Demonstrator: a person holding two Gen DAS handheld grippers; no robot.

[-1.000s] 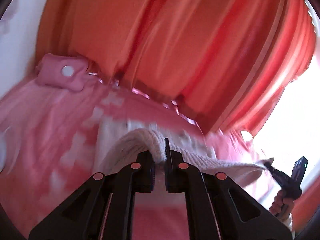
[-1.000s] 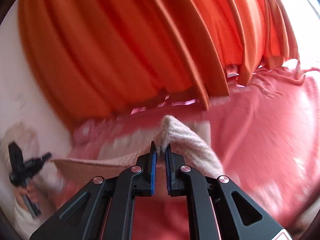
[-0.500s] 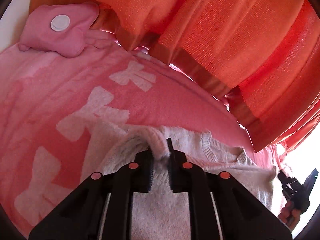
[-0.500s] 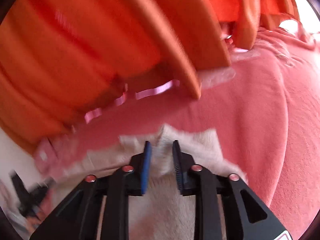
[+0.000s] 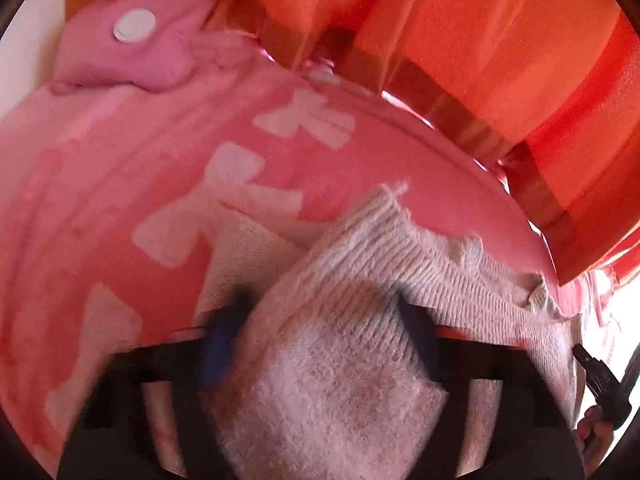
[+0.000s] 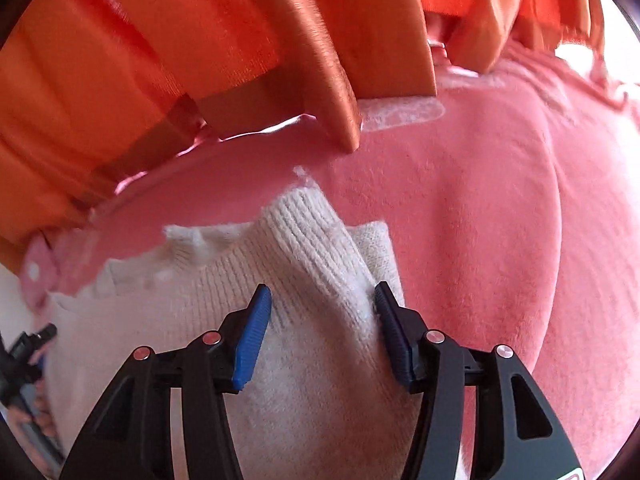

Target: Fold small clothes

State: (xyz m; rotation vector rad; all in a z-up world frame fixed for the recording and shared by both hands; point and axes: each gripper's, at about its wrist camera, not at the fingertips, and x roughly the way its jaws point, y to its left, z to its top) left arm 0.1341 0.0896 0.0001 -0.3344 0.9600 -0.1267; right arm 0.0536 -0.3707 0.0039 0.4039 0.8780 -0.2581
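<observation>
A cream knitted sweater [image 5: 400, 240] lies folded on a pink blanket [image 5: 120, 200] patterned with white bows. In the left wrist view my left gripper [image 5: 320, 320] is blurred. Its jaws are opening, and a ribbed corner of the sweater rests loose between them. The right wrist view shows my right gripper [image 6: 322, 300] low over the sweater [image 6: 180, 300]. A ribbed fold lies between its blue pads [image 6: 252, 336]. The jaws are closing but still stand apart and do not pinch the knit.
Orange curtains [image 5: 480, 40] hang right behind the blanket's far edge and fill the top of both views [image 6: 200, 40]. A pink cushion with a white dot [image 5: 132, 40] sits at the back left. A hand [image 5: 592, 436] shows at the right rim.
Both grippers came down from in front of the curtains to the blanket, carrying the sweater's edge. Both then opened and let the knit go, so it now lies folded over.
</observation>
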